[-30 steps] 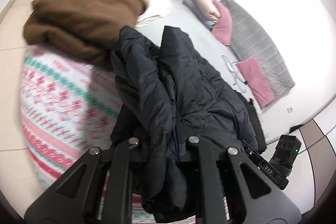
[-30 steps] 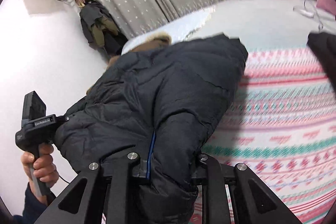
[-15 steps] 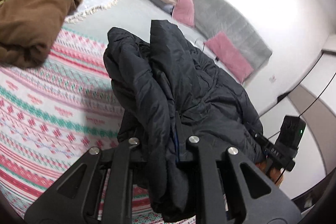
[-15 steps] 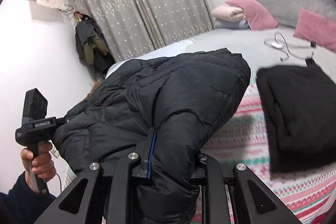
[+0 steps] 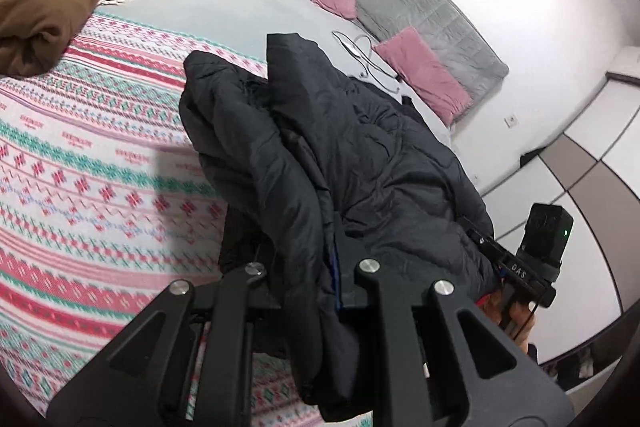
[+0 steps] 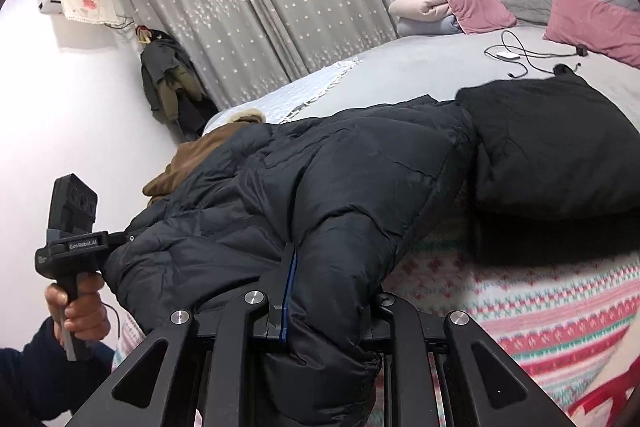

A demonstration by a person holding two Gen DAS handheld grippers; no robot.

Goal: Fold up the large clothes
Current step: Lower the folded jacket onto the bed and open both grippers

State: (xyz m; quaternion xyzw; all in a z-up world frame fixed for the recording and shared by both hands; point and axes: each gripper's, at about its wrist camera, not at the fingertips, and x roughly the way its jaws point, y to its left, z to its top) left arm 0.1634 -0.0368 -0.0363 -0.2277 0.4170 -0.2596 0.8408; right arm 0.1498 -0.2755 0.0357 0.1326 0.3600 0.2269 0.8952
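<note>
Both hands have swept the black puffer jacket sideways across the bed over the last second: the brown fur-trimmed coat that sat close behind it now lies far off to the left, and a folded black garment has come into the right wrist view, just beside the jacket's far end. That suggests the jacket is being carried over to be laid down near the finished pile, held up between the two hands above the patterned blanket. The left gripper has its fingers clamped on a bunched fold of the jacket, and the right gripper is clamped likewise on a thick padded edge. The shell is smooth, slightly glossy and quilted into soft puffy panels; the blanket is a knit-style weave in pink, teal and white bands
</note>
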